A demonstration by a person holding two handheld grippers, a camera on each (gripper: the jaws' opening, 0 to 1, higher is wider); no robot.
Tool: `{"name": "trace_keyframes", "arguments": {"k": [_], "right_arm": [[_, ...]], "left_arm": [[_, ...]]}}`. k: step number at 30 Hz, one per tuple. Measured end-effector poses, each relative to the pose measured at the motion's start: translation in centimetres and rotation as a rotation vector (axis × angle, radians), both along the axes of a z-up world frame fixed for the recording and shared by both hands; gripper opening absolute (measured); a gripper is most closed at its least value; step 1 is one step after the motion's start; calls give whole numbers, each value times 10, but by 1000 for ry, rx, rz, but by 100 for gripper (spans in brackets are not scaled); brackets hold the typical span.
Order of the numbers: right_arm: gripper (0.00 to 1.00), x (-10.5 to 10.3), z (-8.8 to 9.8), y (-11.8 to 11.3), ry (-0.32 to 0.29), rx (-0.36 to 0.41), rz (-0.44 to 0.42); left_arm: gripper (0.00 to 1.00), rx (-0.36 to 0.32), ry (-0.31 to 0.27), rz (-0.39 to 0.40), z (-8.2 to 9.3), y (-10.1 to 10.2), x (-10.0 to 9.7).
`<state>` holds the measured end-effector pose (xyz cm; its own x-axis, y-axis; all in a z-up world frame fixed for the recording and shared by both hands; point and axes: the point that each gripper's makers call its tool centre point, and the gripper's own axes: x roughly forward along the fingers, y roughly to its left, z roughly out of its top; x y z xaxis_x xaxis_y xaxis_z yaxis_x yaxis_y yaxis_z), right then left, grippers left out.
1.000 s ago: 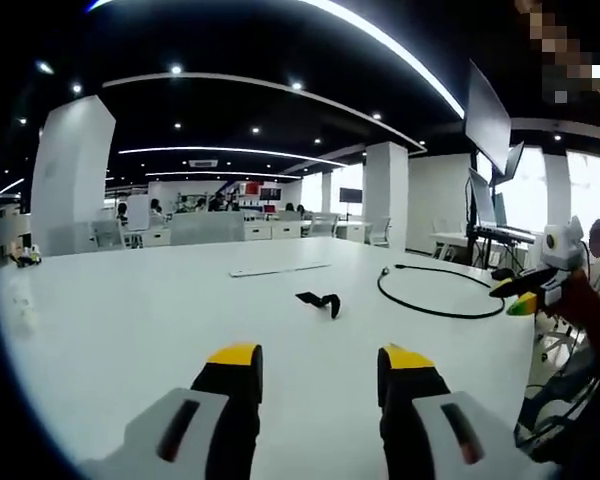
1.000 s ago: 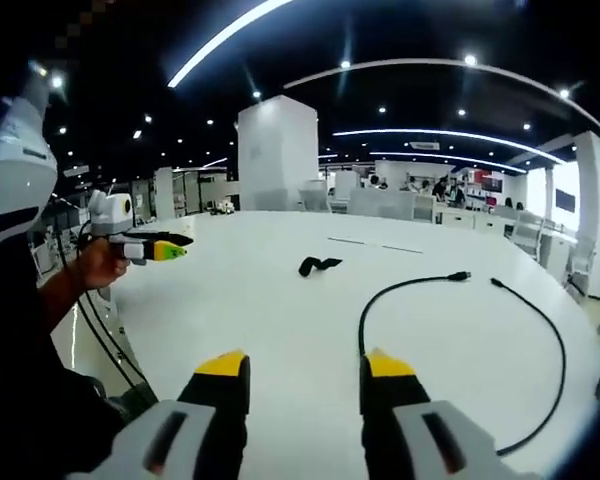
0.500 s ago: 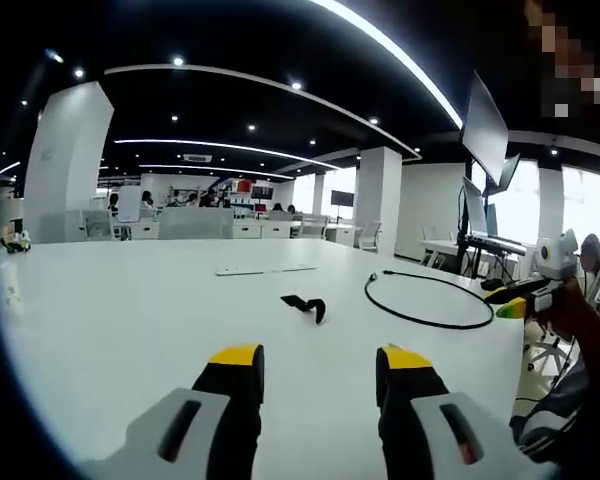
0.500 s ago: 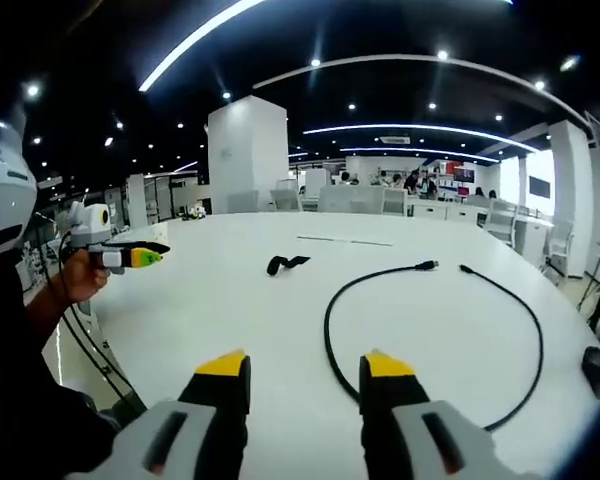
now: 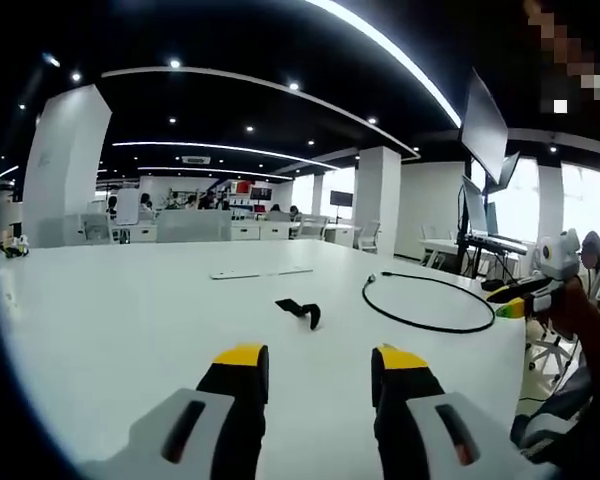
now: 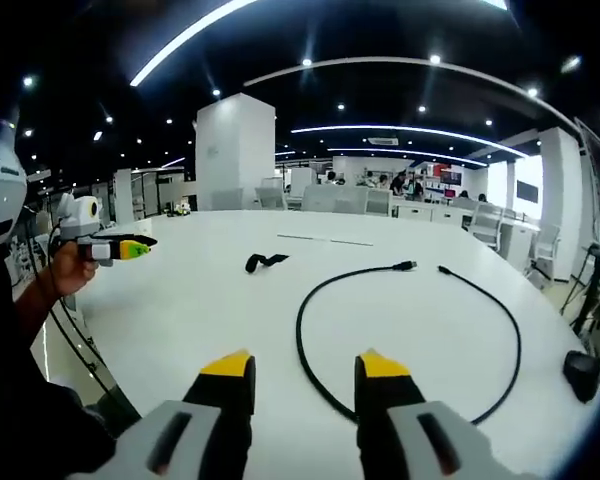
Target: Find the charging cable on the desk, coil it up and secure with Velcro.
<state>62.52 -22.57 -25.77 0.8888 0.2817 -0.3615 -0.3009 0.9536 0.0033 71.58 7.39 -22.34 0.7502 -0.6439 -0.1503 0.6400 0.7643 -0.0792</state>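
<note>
A black charging cable lies in an open loop on the white desk, ahead and right of my right gripper, which is open with nothing between its jaws. The same cable appears ahead to the right in the left gripper view. A short black Velcro strap lies on the desk ahead of my open, empty left gripper; this strap is left of the cable in the right gripper view. The left gripper is held in a hand at the left, and the right gripper at the right.
A thin white strip lies farther back on the desk. Monitors on a stand rise at the right. Thin black cords hang off the desk's near edge. A white pillar and office desks with chairs stand behind.
Both views have shifted slightly as the hands moved. In the right gripper view the cable and strap now sit further left. Nothing on the desk has moved.
</note>
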Motion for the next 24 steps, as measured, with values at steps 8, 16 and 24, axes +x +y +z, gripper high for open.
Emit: {"name": "trace_keyframes", "arguments": {"k": [8,16,24], "right_arm": [[38,0,0,-21,15,10,-64],[32,0,7,-35,13,3,-99],[35,2,8,-46,4,-4,-139]], "left_arm": [[39,-13,0,-41,1,-25,8],[39,-38,0,-93,8,-54,16],[40,-18,0,-149,12,-78,19]]}}
